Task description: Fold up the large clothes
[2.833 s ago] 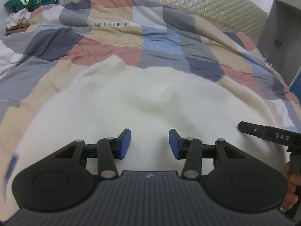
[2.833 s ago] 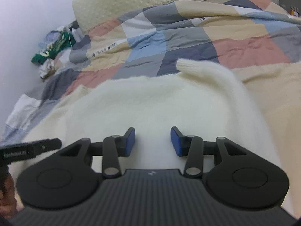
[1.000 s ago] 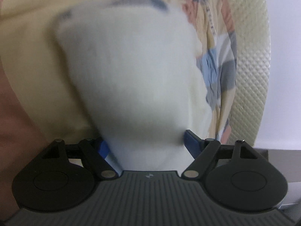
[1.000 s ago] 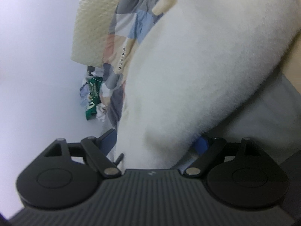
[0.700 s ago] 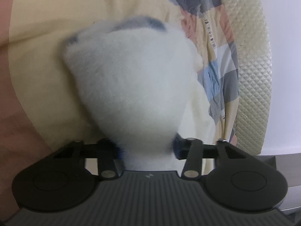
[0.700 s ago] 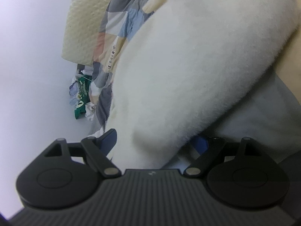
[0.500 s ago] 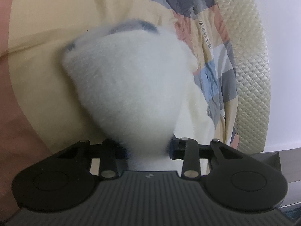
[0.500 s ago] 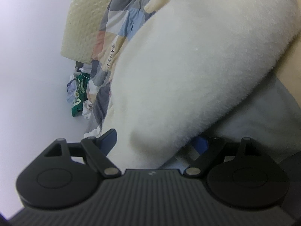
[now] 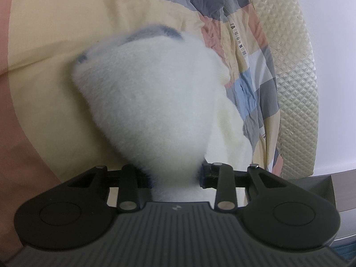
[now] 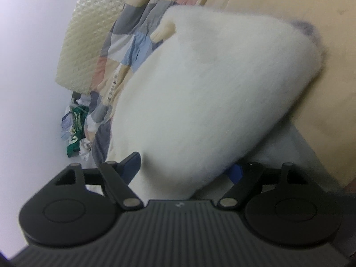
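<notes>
A white fluffy sweater [image 9: 151, 102] lies bunched on the checked quilt [image 9: 49, 35], with a grey-blue trim at its far end. My left gripper [image 9: 175, 176] is shut on a fold of the sweater, which bulges out in front of the fingers. In the right wrist view the same sweater [image 10: 211, 102] fills the middle. My right gripper [image 10: 187, 166] stands wide apart with the sweater's thick edge between its blue pads; the pads do not pinch it.
A cream quilted headboard [image 9: 293, 71] stands behind the bed, also in the right wrist view [image 10: 89, 31]. A pile of green and white clothes [image 10: 76, 131] lies by the wall. A grey ledge [image 9: 342, 191] is at the right.
My left gripper's fingers have closed from wide apart onto the sweater fold. My right gripper stays open and has swung, so the sweater sits lower and more to the right in its view.
</notes>
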`<state>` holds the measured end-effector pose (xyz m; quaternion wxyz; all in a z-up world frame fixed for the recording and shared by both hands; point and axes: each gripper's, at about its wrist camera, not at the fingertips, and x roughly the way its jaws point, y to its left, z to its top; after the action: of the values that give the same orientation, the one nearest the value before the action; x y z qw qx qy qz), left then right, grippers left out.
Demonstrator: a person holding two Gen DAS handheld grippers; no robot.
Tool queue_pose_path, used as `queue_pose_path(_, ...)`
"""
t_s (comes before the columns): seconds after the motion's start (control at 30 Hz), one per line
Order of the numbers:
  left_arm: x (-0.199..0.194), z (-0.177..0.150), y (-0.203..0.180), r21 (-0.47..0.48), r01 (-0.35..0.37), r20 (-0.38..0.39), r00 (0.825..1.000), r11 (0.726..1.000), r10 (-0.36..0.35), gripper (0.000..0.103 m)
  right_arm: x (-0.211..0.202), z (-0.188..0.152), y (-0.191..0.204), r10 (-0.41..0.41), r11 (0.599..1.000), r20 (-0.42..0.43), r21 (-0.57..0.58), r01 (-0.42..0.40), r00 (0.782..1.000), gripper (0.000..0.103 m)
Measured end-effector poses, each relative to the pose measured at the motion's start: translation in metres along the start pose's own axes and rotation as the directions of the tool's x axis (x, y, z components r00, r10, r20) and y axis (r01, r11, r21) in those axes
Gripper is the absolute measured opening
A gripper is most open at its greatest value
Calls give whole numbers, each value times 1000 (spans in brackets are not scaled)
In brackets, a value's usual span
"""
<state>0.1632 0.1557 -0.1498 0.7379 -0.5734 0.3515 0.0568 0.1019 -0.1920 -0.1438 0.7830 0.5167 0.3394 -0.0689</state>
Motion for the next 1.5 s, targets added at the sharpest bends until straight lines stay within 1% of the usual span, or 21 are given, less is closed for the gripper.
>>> queue_pose_path(0.1, 0, 0, -2, 10, -2, 3, 1000, 1000, 2, 39, -2, 0, -2, -3, 1000, 7, 2, 3, 1000, 79)
queue_pose_path(0.2, -1, -1, -5, 38, -8, 14, 1000, 999, 8, 39, -4, -2, 3, -23, 999, 16, -44, 23, 1000, 75)
queue_pose_path(0.4, -4, -3, -10, 65, -6, 25, 1000, 998, 4, 37, 0, 2, -3, -27, 999, 19, -34, 27, 999, 67)
queue_pose_path(0.47, -7, -5, -13, 89, -2, 31, 1000, 996, -1, 37, 0, 1, 0, -30, 998, 24, -58, 31, 999, 54)
queue_pose_path(0.5, -8, -5, -15, 102, 0, 34, 999, 995, -3, 36, -1, 1, 2, -31, 997, 26, -75, 33, 999, 50)
queue_pose_path(0.53, -11, -7, -18, 118, 1, 37, 999, 993, -6, 36, -2, 1, 5, -29, 995, 29, -94, 31, 999, 41)
queue_pose_path(0.57, -13, -7, -21, 132, 4, 39, 999, 991, -9, 35, -3, 1, 7, -24, 994, 32, -106, 27, 999, 37)
queue_pose_path(0.67, -24, -9, -30, 166, 15, 41, 999, 986, -22, 34, -14, 2, 19, -3, 986, 51, -166, 11, 999, 31)
queue_pose_path(0.77, -39, -9, -46, 212, 21, 49, 998, 977, -32, 34, -25, 4, 35, 23, 975, 69, -222, -7, 997, 30)
queue_pose_path(0.87, -56, -10, -59, 247, 29, 50, 998, 968, -43, 34, -39, 5, 48, 41, 968, 75, -250, -21, 996, 30)
queue_pose_path(1.07, -92, -20, -74, 296, 32, 32, 999, 955, -43, 34, -68, 0, 64, 55, 961, 74, -273, -32, 996, 30)
queue_pose_path(1.17, -113, -26, -76, 320, 29, 17, 999, 947, -36, 34, -86, -8, 68, 57, 961, 65, -274, -37, 996, 30)
queue_pose_path(1.27, -137, -33, -75, 323, 26, -10, 1000, 946, -24, 34, -108, -19, 72, 50, 954, 56, -299, -31, 997, 30)
queue_pose_path(1.37, -158, -41, -72, 341, 39, -42, 999, 939, -27, 35, -133, -30, 72, 56, 947, 51, -319, -37, 997, 30)
queue_pose_path(1.5, -166, -51, -62, 347, 20, -77, 997, 938, 8, 35, -149, -39, 69, 32, 949, 41, -316, -17, 999, 31)
